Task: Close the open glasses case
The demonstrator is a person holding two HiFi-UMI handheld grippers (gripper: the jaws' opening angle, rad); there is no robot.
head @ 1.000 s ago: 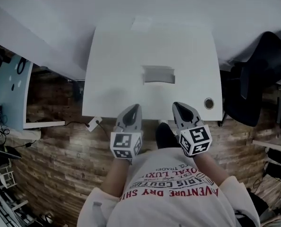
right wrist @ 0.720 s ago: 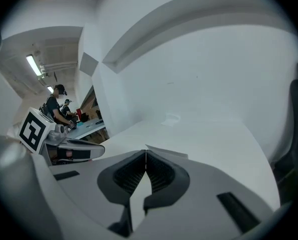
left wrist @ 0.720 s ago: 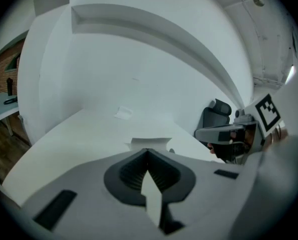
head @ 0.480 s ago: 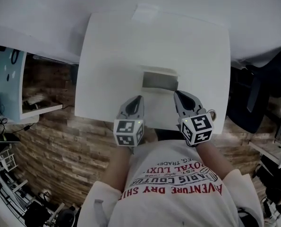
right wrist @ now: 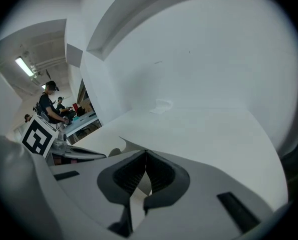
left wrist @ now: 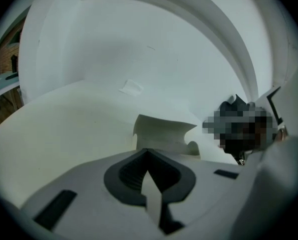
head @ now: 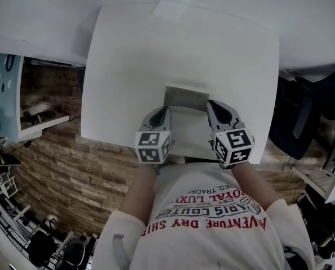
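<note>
- While its lid stands up, the glasses case (head: 187, 98) sits open on the white table (head: 128, 66), close to the near edge, grey lining showing.
- left gripper (head: 163, 111) is right by the case's left end, jaws pressed together with nothing in them. Can't tell if it's actually touching the case.
- right gripper (head: 212, 106), same deal at the right end, jaws closed and empty.
- small pale label (head: 170, 7) lies at the table's far edge, well apart from the case.
- dark chair (head: 302, 111) off to the table's right, brick-pattern floor (head: 60, 167) on the left.
</note>
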